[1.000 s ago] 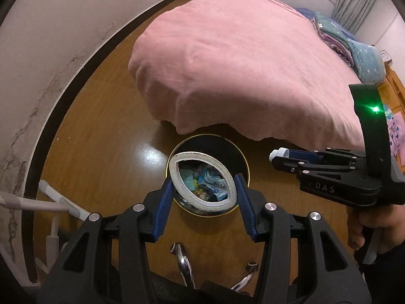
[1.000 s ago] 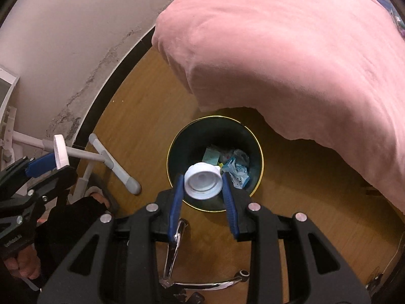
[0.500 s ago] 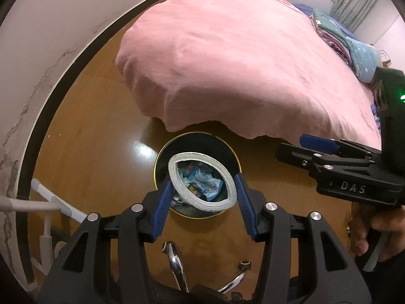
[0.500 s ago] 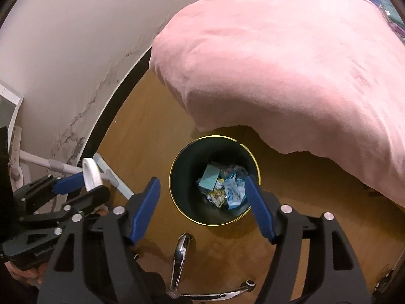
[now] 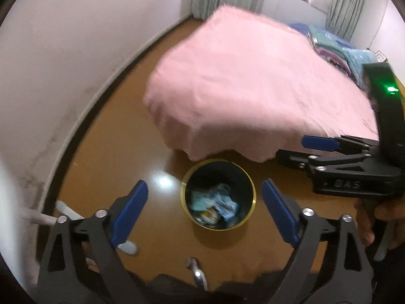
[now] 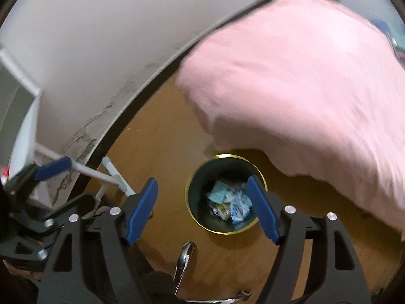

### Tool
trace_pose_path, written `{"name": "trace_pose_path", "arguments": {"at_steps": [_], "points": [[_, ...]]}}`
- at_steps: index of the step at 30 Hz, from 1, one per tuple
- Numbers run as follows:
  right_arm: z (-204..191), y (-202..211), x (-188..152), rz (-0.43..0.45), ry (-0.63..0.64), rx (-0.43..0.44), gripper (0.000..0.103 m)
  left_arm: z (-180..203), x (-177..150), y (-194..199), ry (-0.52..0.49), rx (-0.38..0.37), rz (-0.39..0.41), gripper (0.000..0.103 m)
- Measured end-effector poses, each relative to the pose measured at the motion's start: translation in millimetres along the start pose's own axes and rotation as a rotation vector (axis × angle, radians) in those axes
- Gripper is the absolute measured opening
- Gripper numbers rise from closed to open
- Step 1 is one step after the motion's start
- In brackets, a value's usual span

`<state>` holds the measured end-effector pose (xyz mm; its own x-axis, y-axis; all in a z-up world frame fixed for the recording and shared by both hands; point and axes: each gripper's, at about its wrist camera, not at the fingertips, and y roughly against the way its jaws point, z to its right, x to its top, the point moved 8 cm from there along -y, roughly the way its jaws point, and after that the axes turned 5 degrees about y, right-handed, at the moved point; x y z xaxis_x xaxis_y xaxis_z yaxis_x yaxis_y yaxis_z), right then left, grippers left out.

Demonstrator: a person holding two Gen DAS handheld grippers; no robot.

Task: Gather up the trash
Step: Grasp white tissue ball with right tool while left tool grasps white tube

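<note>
A dark round bin with a gold rim (image 5: 219, 160) (image 6: 227, 156) stands on the wooden floor by the corner of the bed. Blue and yellow wrappers (image 5: 215, 204) (image 6: 230, 202) lie inside it. My left gripper (image 5: 205, 185) hangs high above the bin, its jaws opening wide, with nothing between them. My right gripper (image 6: 202, 181) is also above the bin, jaws opening and empty. In the left wrist view the right gripper (image 5: 298, 149) shows at the right edge, held by a hand (image 5: 367, 217). The picture is blurred by motion.
A bed with a pink cover (image 5: 253, 88) (image 6: 303, 76) overhangs the floor just behind the bin. A white wall and dark skirting run along the left. White rack legs (image 6: 114, 174) and a chrome chair base (image 6: 184, 255) sit near the bottom.
The left gripper let go of the white tape ring and spread wide. The right gripper released the white cap earlier. Both have risen away from the bin, which looks smaller.
</note>
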<state>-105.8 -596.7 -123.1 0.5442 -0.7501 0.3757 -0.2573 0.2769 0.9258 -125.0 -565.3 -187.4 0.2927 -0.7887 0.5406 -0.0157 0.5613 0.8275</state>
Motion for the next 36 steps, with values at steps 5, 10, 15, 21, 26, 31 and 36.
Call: {"name": "trace_pose_path", "arguments": {"at_steps": [5, 10, 15, 21, 26, 31, 36], "points": [[-96.1, 27.3, 34.0, 0.079, 0.177, 0.074, 0.075, -66.9, -5.7, 92.2, 0.053, 0.14, 0.112, 0.094], [-251.1, 44.2, 45.8, 0.115, 0.434, 0.252, 0.078, -177.4, -51.0, 185.7, 0.226, 0.322, 0.191, 0.094], [-420.4, 43.6, 19.7, 0.061, 0.678, 0.467, 0.078, -282.4, -129.6, 262.3, 0.41, 0.54, 0.197, 0.094], [-585.9, 38.7, -21.4, 0.031, 0.906, 0.599, 0.078, -369.2, -237.6, 337.6, 0.65, 0.682, 0.196, 0.094], [-678.3, 12.9, -50.6, 0.024, 1.027, 0.586, 0.078, -394.7, -281.2, 349.8, 0.751, 0.687, 0.186, 0.094], [-709.3, -18.0, -60.5, -0.007, 1.056, 0.525, 0.076, -406.2, -288.4, 339.2, 0.77, 0.654, 0.161, 0.094], [-705.9, -15.2, -49.3, 0.009, 1.033, 0.522, 0.034, -413.9, -278.9, 334.0, 0.731, 0.638, 0.164, 0.094]]}}
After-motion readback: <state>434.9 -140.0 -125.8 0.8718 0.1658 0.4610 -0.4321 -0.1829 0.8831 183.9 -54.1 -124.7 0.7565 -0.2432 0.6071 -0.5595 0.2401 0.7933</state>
